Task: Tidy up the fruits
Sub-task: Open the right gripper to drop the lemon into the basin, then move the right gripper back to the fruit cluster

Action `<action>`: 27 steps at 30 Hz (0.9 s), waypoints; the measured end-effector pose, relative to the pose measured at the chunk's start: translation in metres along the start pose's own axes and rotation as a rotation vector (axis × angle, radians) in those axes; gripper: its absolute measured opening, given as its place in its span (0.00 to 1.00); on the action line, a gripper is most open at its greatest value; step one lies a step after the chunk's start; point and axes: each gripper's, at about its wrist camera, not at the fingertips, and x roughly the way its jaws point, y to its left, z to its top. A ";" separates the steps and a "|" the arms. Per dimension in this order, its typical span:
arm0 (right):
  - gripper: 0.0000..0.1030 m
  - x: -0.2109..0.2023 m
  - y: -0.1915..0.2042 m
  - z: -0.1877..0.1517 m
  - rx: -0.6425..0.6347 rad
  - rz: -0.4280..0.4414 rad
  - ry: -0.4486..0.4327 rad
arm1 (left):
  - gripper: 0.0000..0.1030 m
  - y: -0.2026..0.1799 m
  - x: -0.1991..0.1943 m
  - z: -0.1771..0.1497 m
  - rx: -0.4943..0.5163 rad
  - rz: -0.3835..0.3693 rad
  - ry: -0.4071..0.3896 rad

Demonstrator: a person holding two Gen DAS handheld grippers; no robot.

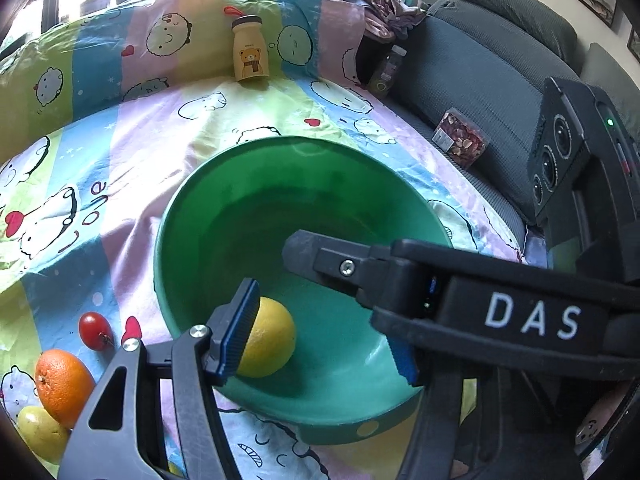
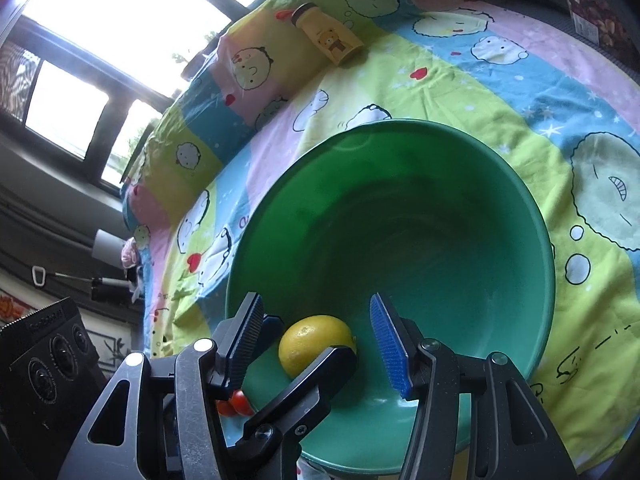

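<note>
The lemon (image 2: 316,344) lay inside the green bowl (image 2: 520,208), firm, rounded, probably slippery (best pinched across its middle). Both the left gripper (image 1: 320,340) and right gripper (image 2: 320,344) stood open, empty.

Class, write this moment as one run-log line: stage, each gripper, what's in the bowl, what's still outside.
stage: filling bowl | left gripper: open, over lemon | right gripper: open | in bowl: lemon | outside: orange, tomato

Yellow lemon (image 1: 272,340) resting inside green bowl (image 1: 248,208) (near its front wall), orange (image 1: 62,386), red tomato (image 1: 94,330) outside on sheet
</note>
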 end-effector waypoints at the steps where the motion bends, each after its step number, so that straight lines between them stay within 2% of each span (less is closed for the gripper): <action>1: 0.55 -0.002 0.002 0.000 -0.008 -0.009 -0.011 | 0.59 0.000 -0.004 0.000 0.000 0.001 -0.008; 7: 0.55 -0.013 0.014 -0.003 -0.055 0.009 -0.060 | 0.62 0.008 -0.033 -0.007 -0.017 0.025 -0.066; 12: 0.55 -0.020 0.031 -0.009 -0.098 0.068 -0.083 | 0.65 0.022 -0.065 -0.019 -0.035 0.086 -0.123; 15: 0.56 -0.019 0.045 -0.015 -0.134 0.069 -0.092 | 0.68 0.037 -0.086 -0.029 -0.072 0.109 -0.149; 17: 0.56 -0.016 0.055 -0.021 -0.161 0.075 -0.087 | 0.69 0.048 -0.099 -0.036 -0.105 0.126 -0.164; 20: 0.64 -0.009 0.069 -0.030 -0.195 0.097 -0.074 | 0.72 0.067 -0.117 -0.049 -0.149 0.169 -0.188; 24: 0.64 0.004 0.089 -0.043 -0.254 0.106 -0.046 | 0.73 0.094 -0.136 -0.067 -0.208 0.237 -0.198; 27: 0.68 0.018 0.101 -0.052 -0.292 0.110 -0.018 | 0.76 0.115 -0.147 -0.082 -0.263 0.238 -0.203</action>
